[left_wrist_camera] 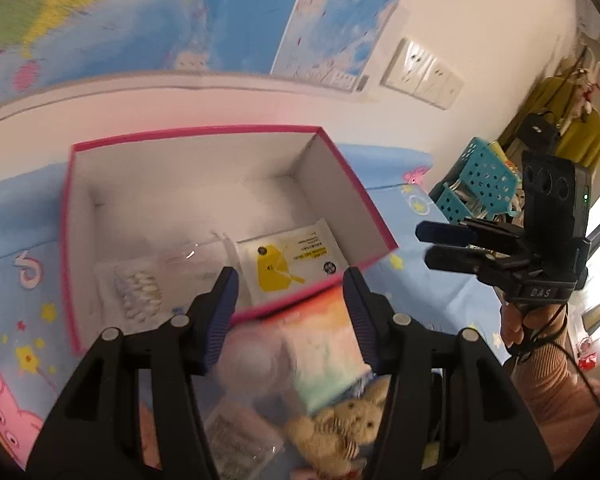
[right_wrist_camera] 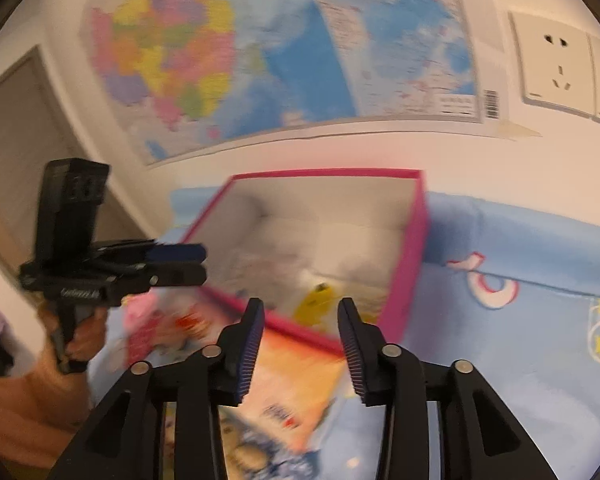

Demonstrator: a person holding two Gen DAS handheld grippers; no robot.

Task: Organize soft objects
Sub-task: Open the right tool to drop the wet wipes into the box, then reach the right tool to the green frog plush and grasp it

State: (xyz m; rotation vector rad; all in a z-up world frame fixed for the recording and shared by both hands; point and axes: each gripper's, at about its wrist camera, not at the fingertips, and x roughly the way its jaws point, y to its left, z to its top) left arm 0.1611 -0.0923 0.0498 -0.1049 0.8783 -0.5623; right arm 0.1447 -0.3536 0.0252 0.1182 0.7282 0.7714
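Observation:
A pink-rimmed open box (left_wrist_camera: 70, 216) stands on the blue cartoon cloth. It holds a white and yellow wipes pack (left_wrist_camera: 288, 264), a bag of cotton swabs (left_wrist_camera: 136, 292) and a clear bag. My left gripper (left_wrist_camera: 290, 312) is open just in front of the box's near wall, over a blurred rainbow-coloured soft pack (left_wrist_camera: 328, 344) and a pale pink round thing (left_wrist_camera: 256, 356); nothing touches its pads. My right gripper (right_wrist_camera: 300, 344) is open above the same orange-rainbow pack (right_wrist_camera: 296, 392), also near the box (right_wrist_camera: 416, 248). Each gripper shows in the other's view: right (left_wrist_camera: 422, 246), left (right_wrist_camera: 202, 264).
A small beige plush bear (left_wrist_camera: 340, 428) and a clear packet (left_wrist_camera: 244, 440) lie below my left gripper. A teal perforated basket (left_wrist_camera: 480, 188) stands at the cloth's far right. Behind the box is a wall with a map (right_wrist_camera: 260, 60) and sockets (right_wrist_camera: 556, 68).

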